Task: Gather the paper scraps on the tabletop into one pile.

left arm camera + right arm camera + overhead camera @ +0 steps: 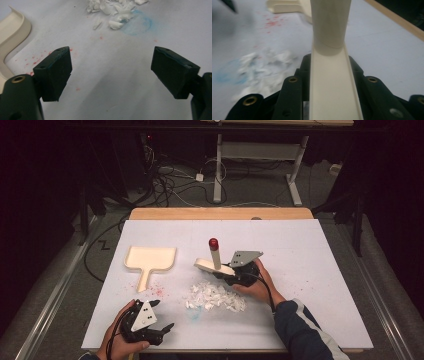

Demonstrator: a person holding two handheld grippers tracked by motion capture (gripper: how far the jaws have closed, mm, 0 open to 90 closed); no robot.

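right gripper (235, 272) pinches the brush (215, 262); left gripper (159, 316) is spread. a hard sweep could scatter the paper scraps (214, 297) past the dustpan (150, 260).

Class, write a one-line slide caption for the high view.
Right gripper holds a cream brush beside white scraps; left gripper waits open near the dustpan.

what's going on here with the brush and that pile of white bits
A person is sweeping up at a table with a gripper in each hand. The right gripper is shut on a cream hand brush with a red-tipped handle, held just behind the pile of white scraps. The left gripper rests near the table's front edge, jaws open and holding nothing. The cream dustpan lies flat to the left, apart from the pile.
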